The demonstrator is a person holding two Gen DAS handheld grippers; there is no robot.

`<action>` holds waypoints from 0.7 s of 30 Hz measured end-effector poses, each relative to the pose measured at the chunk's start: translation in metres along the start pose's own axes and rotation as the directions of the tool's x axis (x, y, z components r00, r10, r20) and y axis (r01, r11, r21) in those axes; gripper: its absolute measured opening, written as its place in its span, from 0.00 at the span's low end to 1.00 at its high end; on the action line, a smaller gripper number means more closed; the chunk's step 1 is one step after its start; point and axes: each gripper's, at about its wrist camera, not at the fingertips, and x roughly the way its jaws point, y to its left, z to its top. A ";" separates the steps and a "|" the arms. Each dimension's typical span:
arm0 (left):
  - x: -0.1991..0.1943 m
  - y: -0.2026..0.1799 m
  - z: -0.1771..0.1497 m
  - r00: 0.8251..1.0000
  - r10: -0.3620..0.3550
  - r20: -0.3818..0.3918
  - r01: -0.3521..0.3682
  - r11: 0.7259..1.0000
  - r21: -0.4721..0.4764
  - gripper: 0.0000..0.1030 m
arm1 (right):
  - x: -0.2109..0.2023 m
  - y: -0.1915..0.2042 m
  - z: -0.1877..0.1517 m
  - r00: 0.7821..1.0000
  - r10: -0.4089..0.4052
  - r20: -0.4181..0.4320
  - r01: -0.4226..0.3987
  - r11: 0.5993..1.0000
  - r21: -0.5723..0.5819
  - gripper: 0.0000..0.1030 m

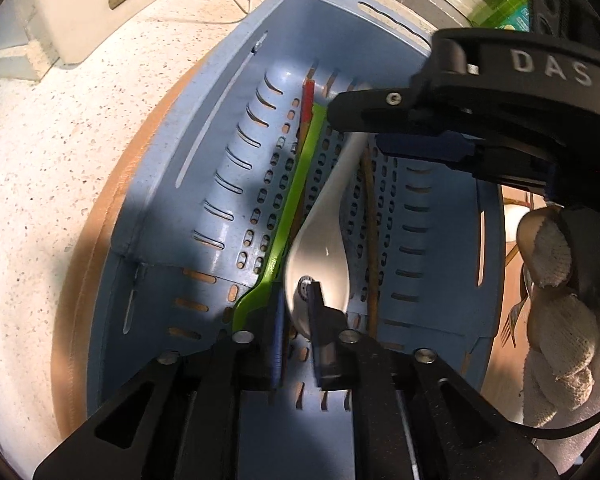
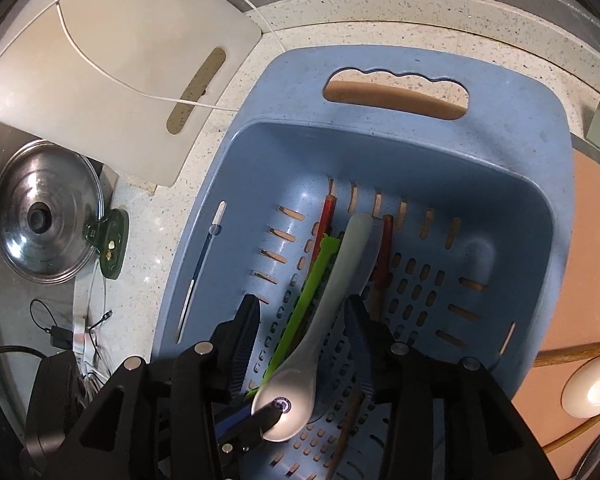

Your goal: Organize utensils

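Both grippers black plastic, angular linkage arms with slotted cut-outs, round silver pivot pins. Right gripper [image 1: 376, 128]: blue jaw pads, one silver screw, white lettering "DAS" on body. Hand [image 1: 556, 280] in white knit glove; thin black cable below it.

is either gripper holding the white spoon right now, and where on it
The left gripper pinches the white spoon at the rim of its bowl. The right gripper straddles the handle, jaws open, not gripping.
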 end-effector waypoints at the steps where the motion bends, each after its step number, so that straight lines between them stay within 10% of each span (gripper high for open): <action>1: 0.000 0.000 0.000 1.000 0.004 0.000 -0.004 1.000 0.000 0.14 | -0.002 0.000 0.000 1.000 -0.002 0.002 0.002 1.000 -0.002 0.39; 21: -0.048 -0.030 -0.012 0.996 0.041 0.084 -0.043 0.999 0.025 0.14 | -0.108 -0.060 -0.055 0.986 0.066 0.153 -0.063 0.998 -0.025 0.43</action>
